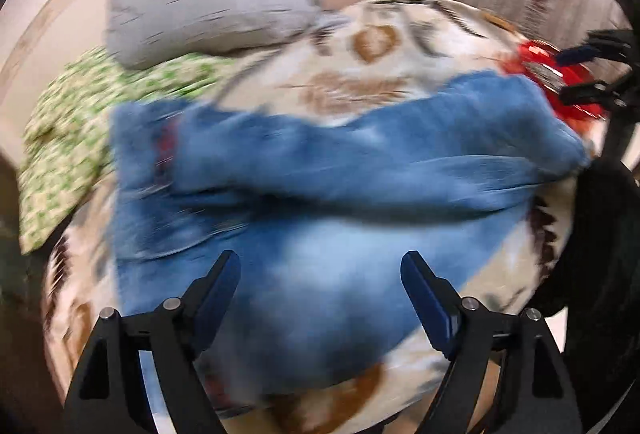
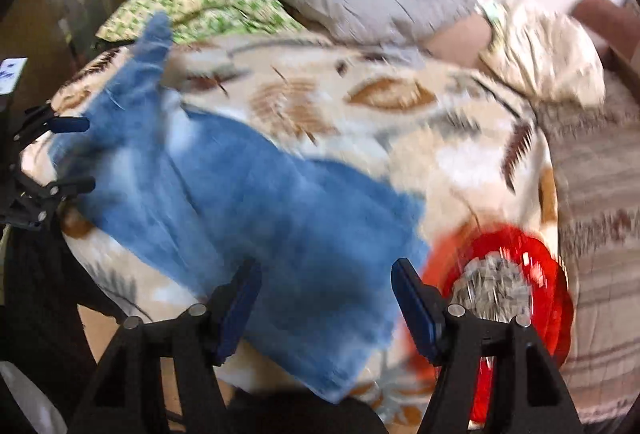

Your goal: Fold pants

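A pair of blue jeans point(image 1: 320, 185) lies spread across a patterned cream blanket point(image 1: 376, 45) on a bed. In the left wrist view my left gripper point(image 1: 320, 266) is open and empty, hovering above the jeans. In the right wrist view the jeans point(image 2: 248, 201) run from upper left to lower centre, and my right gripper point(image 2: 326, 274) is open and empty above their near end. The right gripper also shows at the right edge of the left wrist view point(image 1: 588, 69), and the left gripper at the left edge of the right wrist view point(image 2: 74, 153). Both views are motion-blurred.
A grey pillow point(image 1: 216, 1) and a green-patterned cloth point(image 1: 72, 137) lie at the far side. A red plate of seeds point(image 2: 508, 278) sits on the blanket beside the jeans. A cream bundle point(image 2: 548, 45) lies at the back. A striped brown cover point(image 2: 600, 234) is at the right.
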### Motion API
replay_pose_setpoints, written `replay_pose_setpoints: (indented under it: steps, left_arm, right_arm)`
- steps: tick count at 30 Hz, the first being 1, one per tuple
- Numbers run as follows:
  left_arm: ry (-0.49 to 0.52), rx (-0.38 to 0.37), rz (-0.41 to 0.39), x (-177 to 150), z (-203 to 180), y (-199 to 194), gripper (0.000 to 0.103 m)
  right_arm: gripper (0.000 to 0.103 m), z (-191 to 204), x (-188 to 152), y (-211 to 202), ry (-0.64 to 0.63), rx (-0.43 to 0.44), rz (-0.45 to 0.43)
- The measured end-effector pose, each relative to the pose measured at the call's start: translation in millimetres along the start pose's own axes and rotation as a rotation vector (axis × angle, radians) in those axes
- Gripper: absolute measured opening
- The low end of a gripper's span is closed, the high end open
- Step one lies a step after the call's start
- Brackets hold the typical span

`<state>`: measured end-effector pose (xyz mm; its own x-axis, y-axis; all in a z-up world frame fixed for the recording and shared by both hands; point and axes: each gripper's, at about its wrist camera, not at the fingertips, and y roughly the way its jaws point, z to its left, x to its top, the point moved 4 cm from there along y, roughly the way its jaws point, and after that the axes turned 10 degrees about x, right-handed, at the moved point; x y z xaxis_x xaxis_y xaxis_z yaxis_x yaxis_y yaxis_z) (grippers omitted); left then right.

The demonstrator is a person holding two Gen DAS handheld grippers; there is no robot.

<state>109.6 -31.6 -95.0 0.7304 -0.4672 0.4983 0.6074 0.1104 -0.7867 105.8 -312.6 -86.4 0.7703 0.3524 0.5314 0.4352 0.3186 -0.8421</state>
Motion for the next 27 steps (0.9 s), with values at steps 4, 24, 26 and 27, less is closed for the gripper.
replay_pose_setpoints:
  steps: [4, 24, 26, 27]
  left_arm:
    - [-0.084, 0.062, 0.027, -6, 57, -1, 0.083]
    - [-0.275, 0.044, 0.081, 104, 190, 110, 0.083]
    - [-0.279, 0.010, 0.083, 113, 189, 122, 0.083]
    - [-0.278, -0.008, 0.086, 116, 187, 126, 0.084]
  right_arm:
    - [0.071, 40, 33, 3, -0.070, 0.069, -0.033]
    - [0.071, 155, 193, 146, -0.118, 0.256, 0.012]
    - [0.071, 154, 206, 161, -0.092, 0.281, 0.024]
    - [0.071, 155, 211, 167, -0.080, 0.297, 0.029]
